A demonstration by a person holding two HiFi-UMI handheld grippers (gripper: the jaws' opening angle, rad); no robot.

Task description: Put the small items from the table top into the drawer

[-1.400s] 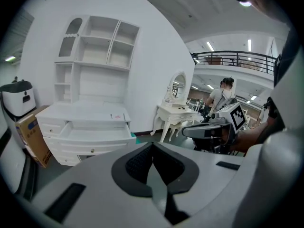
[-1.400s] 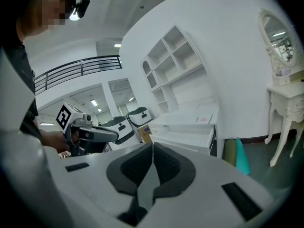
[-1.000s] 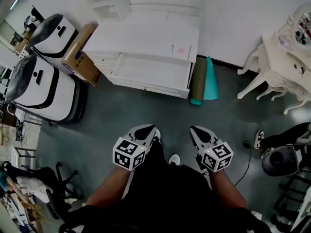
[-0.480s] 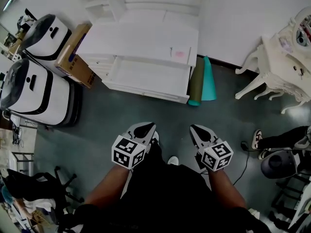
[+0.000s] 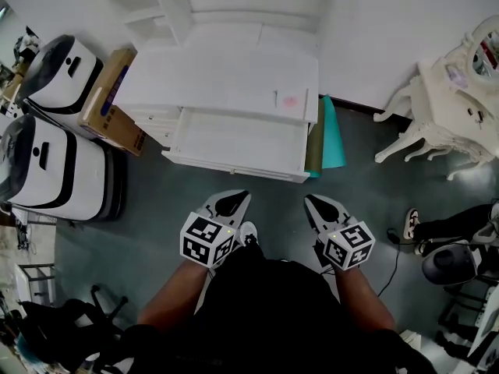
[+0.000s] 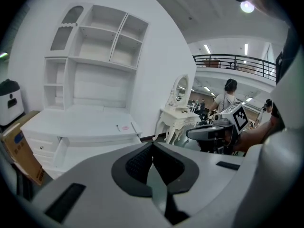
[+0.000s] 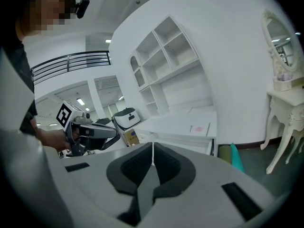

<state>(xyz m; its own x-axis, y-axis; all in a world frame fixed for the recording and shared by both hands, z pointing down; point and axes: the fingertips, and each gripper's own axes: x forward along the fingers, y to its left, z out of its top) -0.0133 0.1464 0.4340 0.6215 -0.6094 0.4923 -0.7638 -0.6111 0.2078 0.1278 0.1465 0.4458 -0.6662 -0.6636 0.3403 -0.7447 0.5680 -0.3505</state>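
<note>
Drawer [image 5: 234,140] open under white desk top [image 5: 210,76], upper centre of head view. Small pink item [image 5: 291,100] and thin dark stick [image 5: 275,100] lie side by side on desk top's right part. Left gripper [image 5: 228,202] and right gripper [image 5: 320,205] at lower centre, well apart from desk. Both jaw pairs pressed together, nothing between them, touching nothing.
</note>
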